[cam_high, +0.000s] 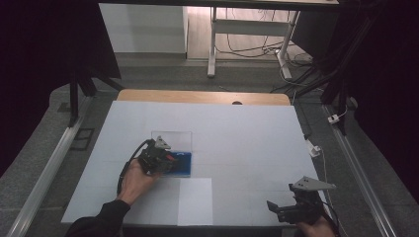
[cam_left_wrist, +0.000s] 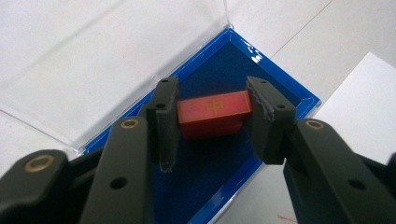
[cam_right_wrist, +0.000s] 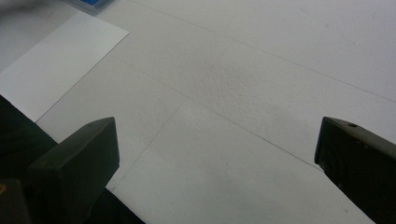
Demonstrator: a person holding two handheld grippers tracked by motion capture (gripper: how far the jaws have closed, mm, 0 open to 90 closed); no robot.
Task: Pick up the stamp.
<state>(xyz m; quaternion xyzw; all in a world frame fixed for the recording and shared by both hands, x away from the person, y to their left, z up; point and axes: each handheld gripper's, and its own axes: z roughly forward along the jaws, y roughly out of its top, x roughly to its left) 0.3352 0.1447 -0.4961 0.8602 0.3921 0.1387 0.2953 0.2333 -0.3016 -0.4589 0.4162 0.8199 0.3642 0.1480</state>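
A small red block [cam_left_wrist: 215, 108] with a gold character on its top sits between the jaws of my left gripper [cam_left_wrist: 211, 97], which is shut on its two ends. Under it lies a blue-lined case [cam_left_wrist: 280, 79], whose clear lid [cam_left_wrist: 93, 60] is folded open flat on the table. From above, the left gripper [cam_high: 172, 159] hangs over the blue case [cam_high: 185, 168] left of the table's middle. I cannot tell whether the block rests on the lining or is lifted off it. My right gripper [cam_high: 275, 210] is near the front right edge, open [cam_right_wrist: 217, 140], with bare table between its jaws.
A white sheet of paper [cam_high: 195, 200] lies at the front edge just right of the case, and its corner [cam_right_wrist: 51, 60] shows in the right gripper view. The white table cover [cam_high: 237, 128] stretches far and right. Dark stands and cables flank the table.
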